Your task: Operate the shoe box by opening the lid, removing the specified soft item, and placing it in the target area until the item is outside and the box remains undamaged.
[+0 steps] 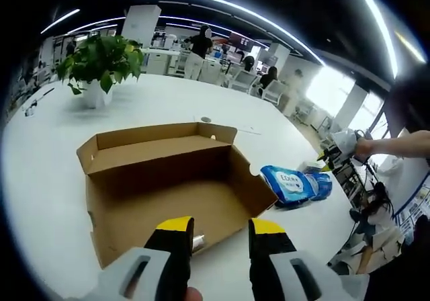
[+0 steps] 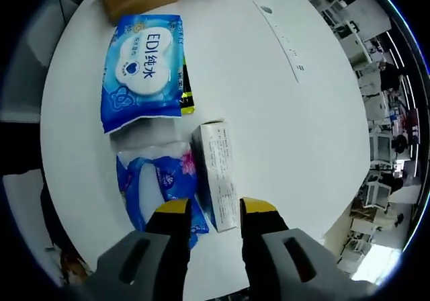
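Right at the bottom of the left gripper view, the left gripper (image 1: 218, 237) is seen with jaws apart and nothing between them, hovering by the near wall of the shoe box (image 1: 161, 187). Box is already open, lid flap tipped back, and apart from a small metallic bit near the front wall the inside looks cleaned out. No dents or tears can be spotted. Over in the right gripper view, the right gripper (image 2: 213, 217) is held with jaws spread too, empty, just above a small white carton (image 2: 216, 173) and a blue soft pack (image 2: 158, 190). Further out on the white table (image 2: 302, 133) a blue wipes pack (image 2: 142, 69) is lying flat beside the box corner. So the removal part looks pretty much done.
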A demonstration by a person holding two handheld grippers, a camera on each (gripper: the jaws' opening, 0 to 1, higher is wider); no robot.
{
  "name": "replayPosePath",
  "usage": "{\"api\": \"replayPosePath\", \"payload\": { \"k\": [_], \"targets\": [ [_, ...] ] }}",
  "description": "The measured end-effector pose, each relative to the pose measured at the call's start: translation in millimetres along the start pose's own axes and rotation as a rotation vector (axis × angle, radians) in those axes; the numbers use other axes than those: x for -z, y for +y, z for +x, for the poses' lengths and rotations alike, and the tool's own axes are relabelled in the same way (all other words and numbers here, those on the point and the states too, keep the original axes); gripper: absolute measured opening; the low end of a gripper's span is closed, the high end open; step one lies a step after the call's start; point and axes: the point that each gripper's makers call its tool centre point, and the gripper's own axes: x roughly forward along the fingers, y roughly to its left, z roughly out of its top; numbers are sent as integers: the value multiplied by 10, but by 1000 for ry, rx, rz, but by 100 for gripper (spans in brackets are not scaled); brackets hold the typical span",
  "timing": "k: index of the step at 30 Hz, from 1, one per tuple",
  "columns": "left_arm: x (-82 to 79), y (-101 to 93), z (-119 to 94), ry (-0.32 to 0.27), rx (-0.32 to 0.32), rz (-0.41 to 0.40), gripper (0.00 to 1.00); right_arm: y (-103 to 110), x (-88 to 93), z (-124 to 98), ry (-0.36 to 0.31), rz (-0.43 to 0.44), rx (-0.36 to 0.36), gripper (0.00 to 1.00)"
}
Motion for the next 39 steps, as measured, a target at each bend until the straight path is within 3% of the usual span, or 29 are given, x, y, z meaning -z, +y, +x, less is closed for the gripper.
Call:
{"api": "replayPosePath", "payload": {
  "k": [11, 15, 29, 36, 39],
  "targets": [
    [11, -8, 7, -4, 36, -5, 33, 165, 33, -308, -31, 150, 34, 26],
    [16, -23, 19, -2, 52, -4, 33, 207, -5, -365, -73, 249, 43, 27],
    [-6, -18, -22, -1, 95, 14, 32, 266, -94, -526, -157, 449, 71, 27],
    [-24, 128, -114, -11, 94, 10, 32, 278, -356, -594, -254, 561, 70, 26],
    [-22, 177, -147, -13, 93, 9, 32, 300, -452, -620, -267, 560, 70, 26]
  ]
}}
